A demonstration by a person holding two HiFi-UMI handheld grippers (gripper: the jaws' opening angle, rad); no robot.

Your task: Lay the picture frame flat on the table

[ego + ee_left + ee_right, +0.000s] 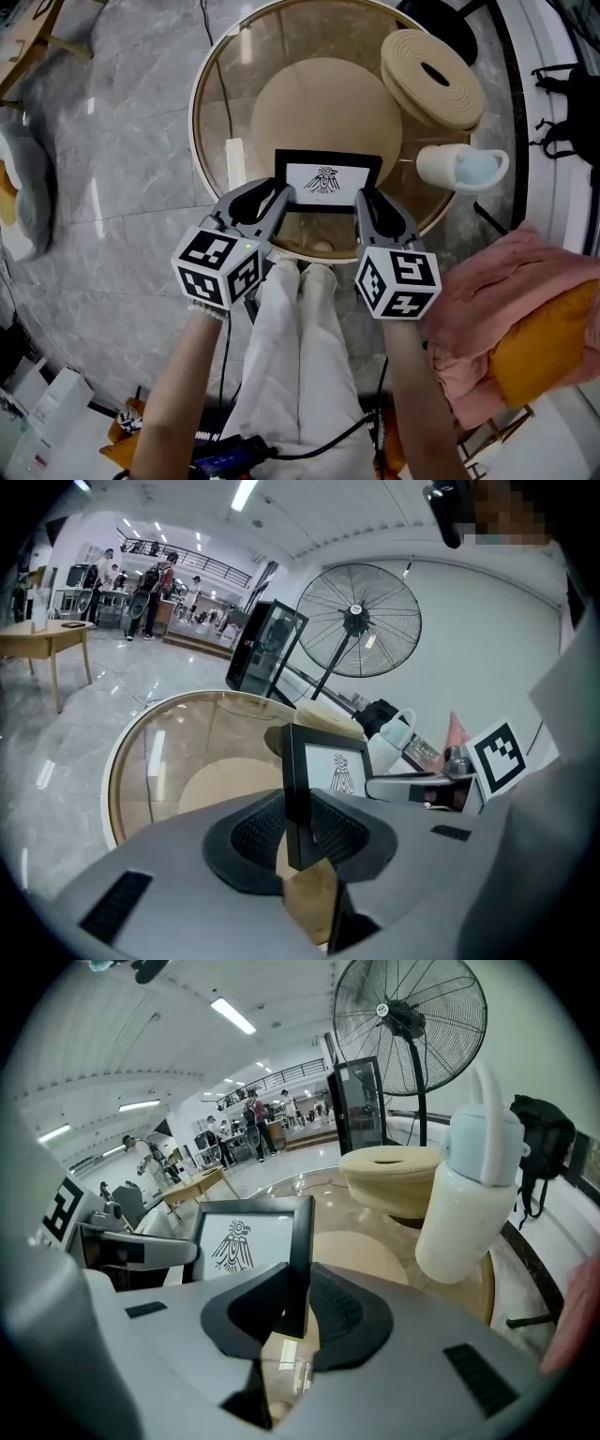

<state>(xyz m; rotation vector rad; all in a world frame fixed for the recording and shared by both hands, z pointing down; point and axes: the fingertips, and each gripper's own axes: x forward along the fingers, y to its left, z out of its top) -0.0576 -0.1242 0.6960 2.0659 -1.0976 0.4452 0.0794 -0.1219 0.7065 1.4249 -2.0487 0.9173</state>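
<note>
Over table (221,86), picture frame (328,180) clamped both edges.

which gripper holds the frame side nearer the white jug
The right gripper, shut on the picture frame at its right edge, toward the white jug; the left gripper clamps the opposite edge.

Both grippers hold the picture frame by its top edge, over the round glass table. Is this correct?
Not the top edge: the left gripper and right gripper hold the picture frame by its side edges, as the head view shows.
</note>
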